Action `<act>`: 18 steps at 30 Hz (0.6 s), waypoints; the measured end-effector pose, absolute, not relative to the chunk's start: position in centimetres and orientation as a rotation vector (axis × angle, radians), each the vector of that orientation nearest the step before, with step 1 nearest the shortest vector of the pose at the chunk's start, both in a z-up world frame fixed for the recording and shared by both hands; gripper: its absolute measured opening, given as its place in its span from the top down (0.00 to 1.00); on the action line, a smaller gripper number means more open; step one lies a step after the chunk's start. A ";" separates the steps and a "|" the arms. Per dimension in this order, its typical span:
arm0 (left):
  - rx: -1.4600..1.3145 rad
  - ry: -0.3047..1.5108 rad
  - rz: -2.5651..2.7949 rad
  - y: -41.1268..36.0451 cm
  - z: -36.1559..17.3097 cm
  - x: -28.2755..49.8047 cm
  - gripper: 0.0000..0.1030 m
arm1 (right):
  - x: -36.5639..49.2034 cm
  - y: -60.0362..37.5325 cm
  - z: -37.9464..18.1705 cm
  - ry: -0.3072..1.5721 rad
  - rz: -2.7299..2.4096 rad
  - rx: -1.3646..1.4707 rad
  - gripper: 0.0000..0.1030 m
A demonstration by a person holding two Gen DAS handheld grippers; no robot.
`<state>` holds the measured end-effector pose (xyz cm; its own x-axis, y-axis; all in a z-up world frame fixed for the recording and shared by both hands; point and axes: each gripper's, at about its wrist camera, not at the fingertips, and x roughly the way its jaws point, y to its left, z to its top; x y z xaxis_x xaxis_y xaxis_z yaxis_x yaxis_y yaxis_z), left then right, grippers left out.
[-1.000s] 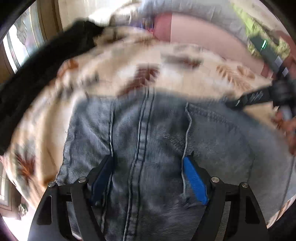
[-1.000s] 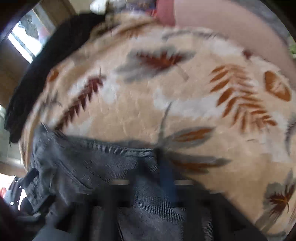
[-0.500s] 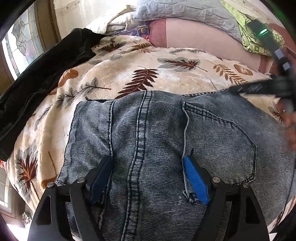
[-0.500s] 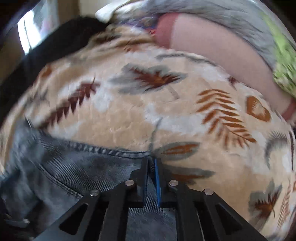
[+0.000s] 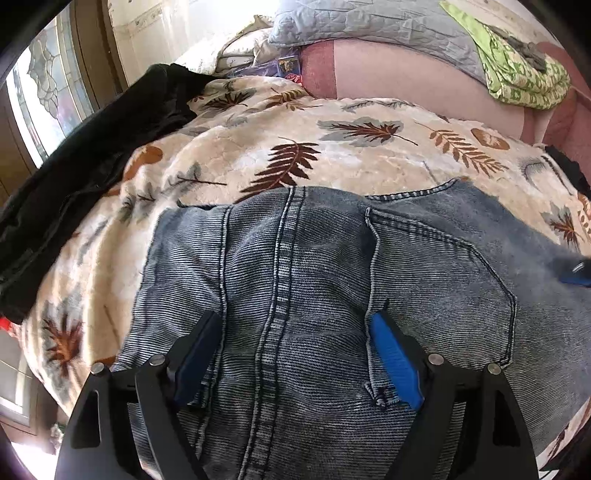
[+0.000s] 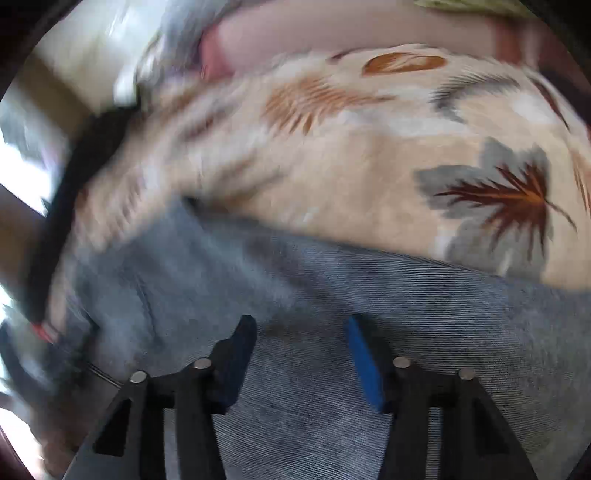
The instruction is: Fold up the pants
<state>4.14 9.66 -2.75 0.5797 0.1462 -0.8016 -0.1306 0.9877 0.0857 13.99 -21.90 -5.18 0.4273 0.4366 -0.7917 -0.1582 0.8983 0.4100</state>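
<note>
Blue-grey jeans (image 5: 314,266) lie flat on a leaf-patterned blanket (image 5: 351,155), back pocket and centre seam up. My left gripper (image 5: 295,315) hovers low over the seam, its jaws wide and still opening, with no cloth pinched between them. In the blurred right wrist view my right gripper (image 6: 299,321) is over plain denim (image 6: 369,288) near the jeans' far edge. Its jaws are opening and the pads do not press on any cloth. A blue fingertip (image 5: 578,278) of that right gripper shows at the right edge of the left wrist view.
A black garment (image 5: 92,147) lies along the blanket's left side. Behind the blanket are a pink cushion (image 5: 406,74), a grey quilted pillow (image 5: 369,26) and a green patterned cloth (image 5: 517,66). A window (image 5: 44,103) is at the far left.
My right gripper was shut on the jeans' top edge; it has let go, opened and swept sideways to the right over the denim. The left gripper stayed over the seam.
</note>
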 end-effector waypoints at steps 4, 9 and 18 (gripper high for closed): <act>-0.026 0.880 0.126 8.8 -0.3 2.7 0.19 | 9.2 -26.0 -1.8 0.946 0.407 0.376 0.45; 0.027 0.834 -0.002 4.7 0.7 1.7 0.19 | 4.5 -35.3 -5.3 0.953 0.196 0.579 0.40; 0.123 0.913 0.009 1.9 -1.2 3.3 0.18 | 5.6 -41.6 -4.2 0.898 0.214 0.741 0.47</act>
<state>3.32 1.92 -1.20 0.6122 0.0597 -0.7885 0.0448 0.9929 0.1099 5.59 -41.64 -4.16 0.6211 0.4633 -0.6321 0.1280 0.7358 0.6650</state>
